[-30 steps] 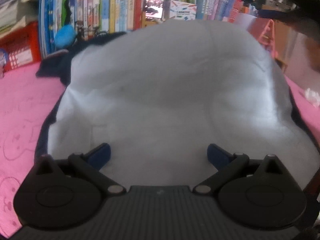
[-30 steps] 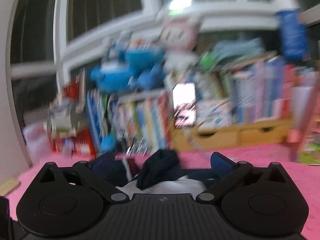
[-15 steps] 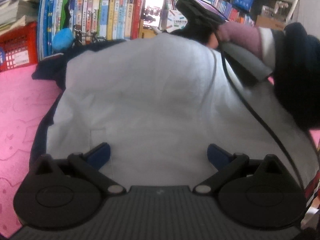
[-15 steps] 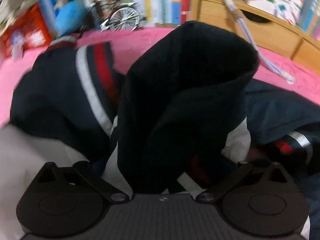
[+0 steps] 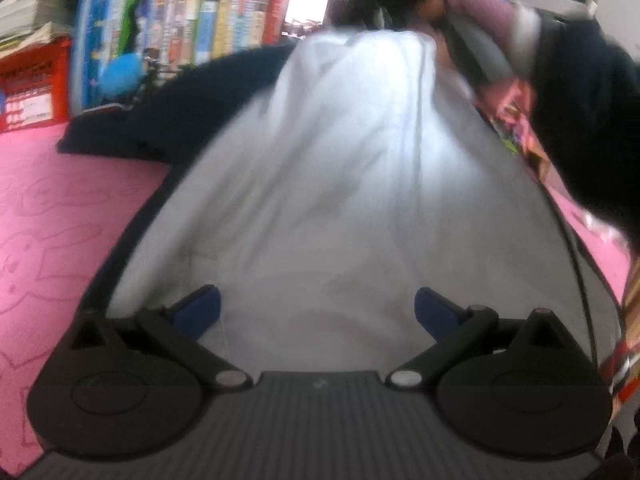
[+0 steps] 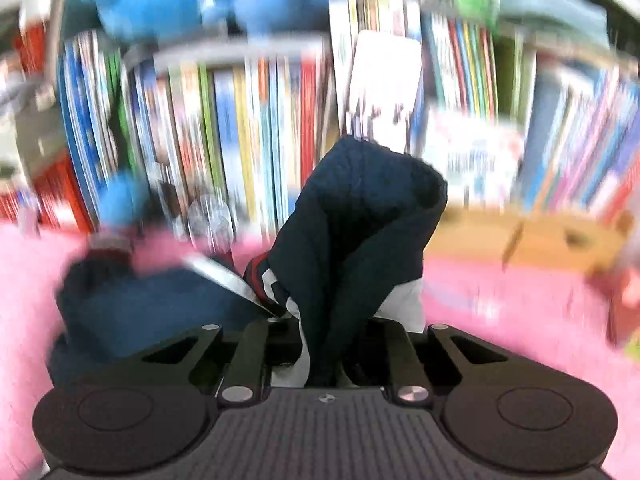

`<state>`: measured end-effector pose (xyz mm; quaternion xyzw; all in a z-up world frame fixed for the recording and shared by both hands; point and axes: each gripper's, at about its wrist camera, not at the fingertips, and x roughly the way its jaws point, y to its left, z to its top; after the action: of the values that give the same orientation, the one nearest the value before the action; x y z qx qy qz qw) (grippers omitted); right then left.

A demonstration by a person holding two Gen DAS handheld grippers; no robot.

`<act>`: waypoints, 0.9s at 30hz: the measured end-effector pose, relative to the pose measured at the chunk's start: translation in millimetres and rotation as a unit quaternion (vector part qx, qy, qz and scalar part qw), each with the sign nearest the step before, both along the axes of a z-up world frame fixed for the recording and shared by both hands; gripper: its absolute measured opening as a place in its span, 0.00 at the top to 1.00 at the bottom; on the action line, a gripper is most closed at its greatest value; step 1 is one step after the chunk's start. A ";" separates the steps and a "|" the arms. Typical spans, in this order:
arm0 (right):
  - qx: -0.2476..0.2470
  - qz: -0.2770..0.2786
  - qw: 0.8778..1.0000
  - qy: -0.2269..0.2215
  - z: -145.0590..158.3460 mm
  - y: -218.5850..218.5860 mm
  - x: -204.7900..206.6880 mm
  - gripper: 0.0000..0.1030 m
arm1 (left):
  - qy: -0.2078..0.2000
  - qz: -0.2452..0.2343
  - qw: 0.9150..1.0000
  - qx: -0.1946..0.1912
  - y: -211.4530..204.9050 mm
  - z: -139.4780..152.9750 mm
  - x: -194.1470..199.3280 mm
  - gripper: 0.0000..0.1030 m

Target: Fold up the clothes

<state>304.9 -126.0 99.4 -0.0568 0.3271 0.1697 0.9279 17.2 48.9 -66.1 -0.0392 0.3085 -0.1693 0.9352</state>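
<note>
A navy garment with a white lining [image 5: 328, 184] lies spread on the pink mat [image 5: 52, 208], lining up. My left gripper [image 5: 316, 312] is open, its blue pads [image 5: 196, 312] wide apart just over the near edge of the lining. In the right wrist view my right gripper [image 6: 326, 340] has its jaws closing on a bunched navy fold [image 6: 360, 216] with red and white stripes, and the cloth stands up between the fingers. In the left wrist view the far end of the lining is drawn up to a peak under a person's sleeve [image 5: 492, 12].
A bookshelf [image 5: 224, 20] packed with books runs along the far side, with a red crate [image 5: 32, 80] and a blue plush [image 5: 120, 72] at its left. A wooden drawer unit [image 6: 520, 236] stands at the right. A thin black cable [image 5: 576, 256] hangs across the garment's right side.
The right gripper's fingers came together on the navy fold and carried it up and away. The lining's far end rose into a peak. The left gripper stayed open in much the same place.
</note>
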 end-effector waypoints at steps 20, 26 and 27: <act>0.089 0.152 0.983 -0.056 36.1 -7.0 -20.0 0.09 | 0.000 -0.021 1.000 0.021 -17.8 13.4 1.0 0.00; -0.020 0.185 0.982 0.016 -42.9 -24.6 -54.9 0.20 | 0.000 -0.018 0.999 0.038 -23.0 15.6 -1.7 0.00; -0.027 0.190 0.981 0.022 -56.1 -26.2 -56.6 0.20 | 0.000 -0.016 0.999 0.040 -23.6 15.8 -0.4 0.00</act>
<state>248.3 -152.2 43.3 -0.1393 0.3355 0.3349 0.8694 16.8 25.3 -50.3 0.0030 0.3154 -0.1722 0.9332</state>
